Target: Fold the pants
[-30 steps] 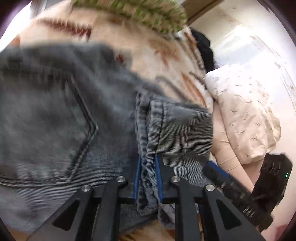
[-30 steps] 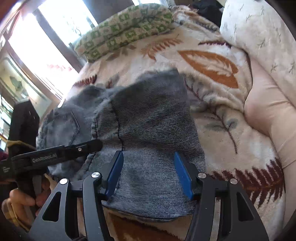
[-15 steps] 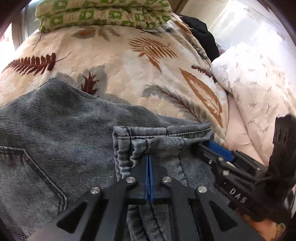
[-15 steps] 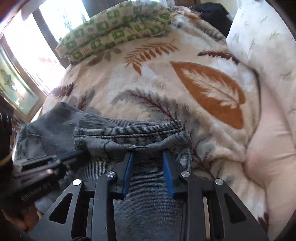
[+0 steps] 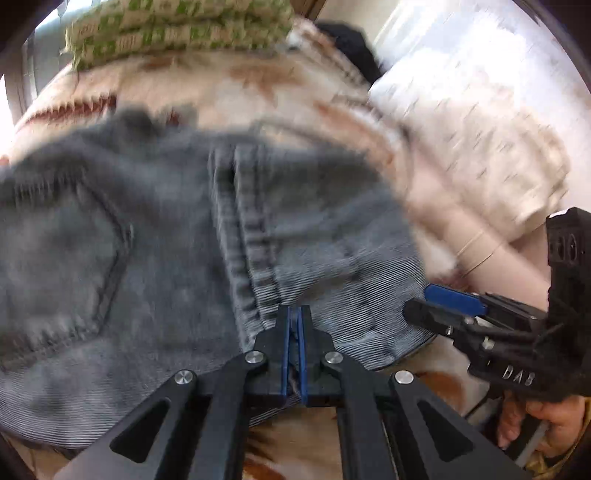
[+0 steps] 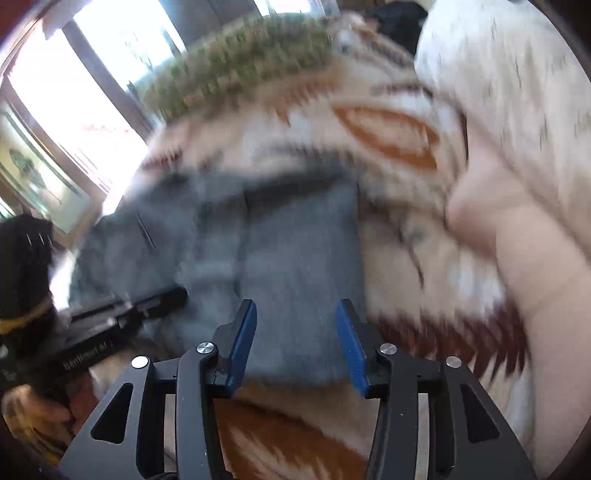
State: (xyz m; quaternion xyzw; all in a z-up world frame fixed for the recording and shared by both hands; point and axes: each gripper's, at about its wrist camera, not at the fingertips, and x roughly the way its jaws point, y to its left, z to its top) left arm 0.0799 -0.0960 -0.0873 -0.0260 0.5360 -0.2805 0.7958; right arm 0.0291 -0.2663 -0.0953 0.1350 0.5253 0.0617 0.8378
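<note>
**A:** Where do the pants (image 5: 155,258) lie from your two tools?

**B:** They lie on the bed, on the leaf-patterned blanket (image 6: 388,133), straight ahead of both tools and a little below them. In the left wrist view the folded bundle fills the near left and the middle. Its hem seam runs from near to far, so you should take the long axis as going away from you.

**A:** Which tool is nearer to the cloth?

**B:** Your left hand-held gripper (image 5: 293,343). Its jaws are pressed together at the near edge of the denim, by the hem. A bit of cloth seems pinched between the pads, but the blur leaves this uncertain. Your right hand-held gripper (image 6: 295,339) hovers over the near right part of the bundle. Its jaws are opening, with denim seen in the gap behind them, and the pads do not press on it.

**A:** How many things do you count?

**B:** One pair of pants, two tools, one blanket, one green checked cushion (image 5: 177,26) at the far side, and one pale pillow (image 6: 517,74) at the right.
</note>
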